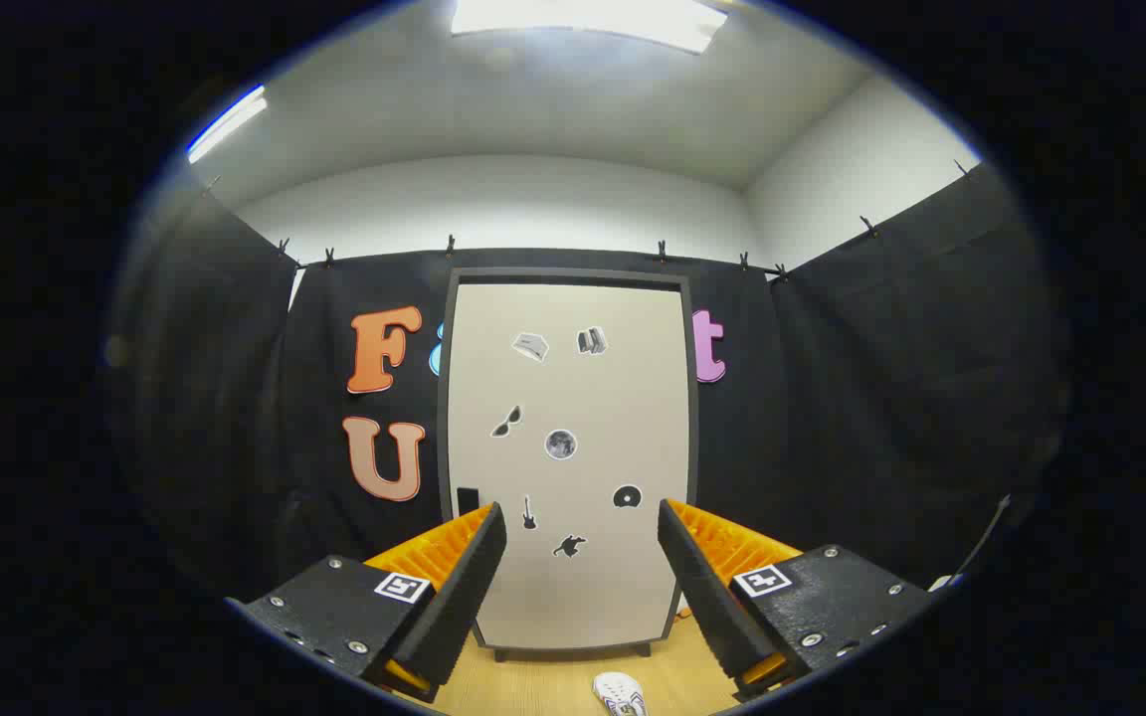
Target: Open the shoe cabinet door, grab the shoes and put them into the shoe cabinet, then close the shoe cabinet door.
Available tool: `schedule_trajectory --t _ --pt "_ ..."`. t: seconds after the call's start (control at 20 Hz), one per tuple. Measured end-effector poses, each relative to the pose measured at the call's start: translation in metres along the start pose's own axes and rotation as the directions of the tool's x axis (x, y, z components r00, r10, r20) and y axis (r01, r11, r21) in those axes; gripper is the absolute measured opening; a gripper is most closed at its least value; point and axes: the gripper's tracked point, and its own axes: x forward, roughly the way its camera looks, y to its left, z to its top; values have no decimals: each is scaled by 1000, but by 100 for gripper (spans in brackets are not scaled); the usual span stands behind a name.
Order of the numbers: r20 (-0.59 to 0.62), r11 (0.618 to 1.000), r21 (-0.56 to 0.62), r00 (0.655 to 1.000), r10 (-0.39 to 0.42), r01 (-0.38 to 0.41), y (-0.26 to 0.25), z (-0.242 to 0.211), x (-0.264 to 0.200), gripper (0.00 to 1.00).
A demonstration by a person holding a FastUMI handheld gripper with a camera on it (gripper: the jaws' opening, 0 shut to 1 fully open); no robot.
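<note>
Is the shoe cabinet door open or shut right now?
Shut. The door sits flush inside the cabinet's dark frame, with no gap showing. The gripper is open, its fingers apart ahead of the door, touching nothing.

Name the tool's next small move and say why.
Probably ease the tool toward the dark handle at the left edge of the cabinet door. The door is shut, the tool is open and holds nothing, and the white shoe lies on the floor.
</note>
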Motion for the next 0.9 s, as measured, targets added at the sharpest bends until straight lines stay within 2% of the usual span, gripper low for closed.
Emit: schedule_trajectory --t 0.45,0.9 --pt "-19 1000 -8 999 30 -30 16 -3 6 95" --pt "-60 998 -27 996 63 -65 35 -25 24 95"
